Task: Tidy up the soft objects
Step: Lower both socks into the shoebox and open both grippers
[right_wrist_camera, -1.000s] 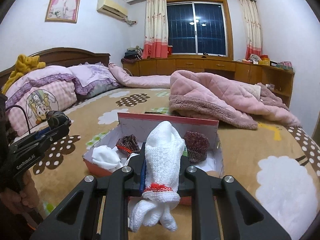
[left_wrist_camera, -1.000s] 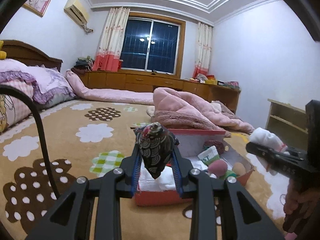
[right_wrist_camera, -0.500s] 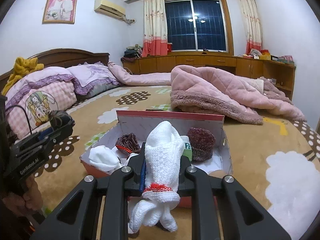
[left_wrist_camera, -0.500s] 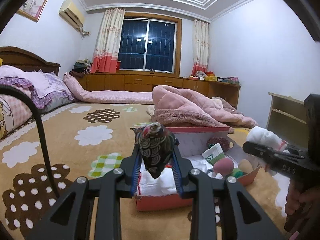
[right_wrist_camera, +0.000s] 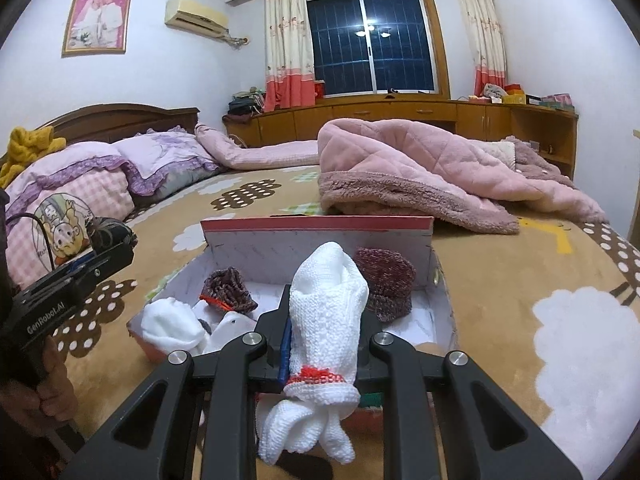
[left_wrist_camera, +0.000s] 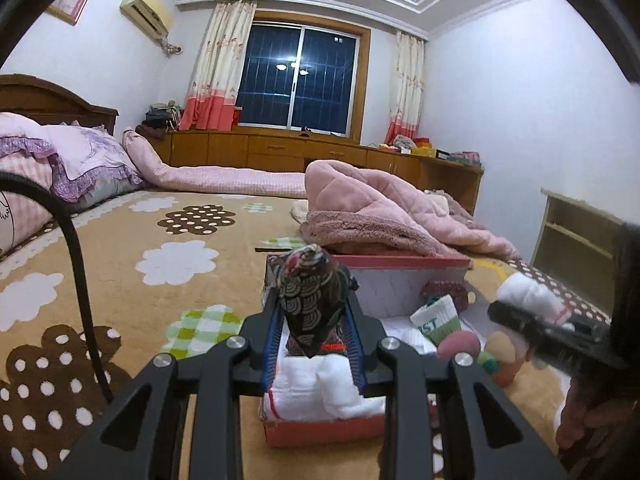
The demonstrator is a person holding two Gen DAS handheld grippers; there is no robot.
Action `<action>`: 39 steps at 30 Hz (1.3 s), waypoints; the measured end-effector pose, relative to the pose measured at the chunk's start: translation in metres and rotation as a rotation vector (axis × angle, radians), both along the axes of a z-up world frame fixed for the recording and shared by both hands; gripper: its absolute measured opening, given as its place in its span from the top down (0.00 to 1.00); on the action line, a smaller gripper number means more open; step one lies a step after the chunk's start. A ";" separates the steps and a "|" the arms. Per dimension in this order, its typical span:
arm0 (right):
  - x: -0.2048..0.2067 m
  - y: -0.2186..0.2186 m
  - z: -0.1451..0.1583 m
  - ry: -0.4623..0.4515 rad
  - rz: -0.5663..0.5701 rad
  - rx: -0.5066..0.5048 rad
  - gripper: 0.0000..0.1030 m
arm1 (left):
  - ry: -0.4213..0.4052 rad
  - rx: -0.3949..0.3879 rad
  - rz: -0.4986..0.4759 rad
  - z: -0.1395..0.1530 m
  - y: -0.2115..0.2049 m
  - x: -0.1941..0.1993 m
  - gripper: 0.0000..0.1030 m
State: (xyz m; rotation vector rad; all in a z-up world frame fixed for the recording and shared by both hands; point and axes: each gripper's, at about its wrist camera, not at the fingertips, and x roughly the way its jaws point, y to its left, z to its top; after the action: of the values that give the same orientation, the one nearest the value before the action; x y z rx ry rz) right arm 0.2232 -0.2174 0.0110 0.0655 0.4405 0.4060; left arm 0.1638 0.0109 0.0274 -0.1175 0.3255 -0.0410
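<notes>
White sock [right_wrist_camera: 326,312] betw. R gripper [right_wrist_camera: 324,316] jaws

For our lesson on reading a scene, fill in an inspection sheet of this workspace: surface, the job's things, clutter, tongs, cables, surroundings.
Surface: bed cover, tan with cloud and dot patterns.
Job's things: open red box on the bed, holding rolled socks; white sock roll and dark patterned roll held in front of it.
Clutter: pink quilted blanket heaped behind the box; pillows at the headboard.
Tongs: left tongs shut on the dark patterned roll; right tongs shut on the white sock roll.
Cables: black cable curving past the left tongs.
Surroundings: dark window, curtains, wooden cabinets, air conditioner, framed photo.
</notes>
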 end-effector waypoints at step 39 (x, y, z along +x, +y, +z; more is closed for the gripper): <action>0.059 0.019 -0.043 0.316 0.082 -0.082 0.72 | 0.370 0.099 -0.058 -0.061 -0.029 0.062 0.58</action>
State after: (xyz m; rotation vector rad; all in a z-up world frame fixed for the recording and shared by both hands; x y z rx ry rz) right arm 0.2823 -0.1989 -0.0323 0.0321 0.7731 0.4592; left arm 0.2263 -0.0180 -0.0335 -0.0167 0.6996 -0.0606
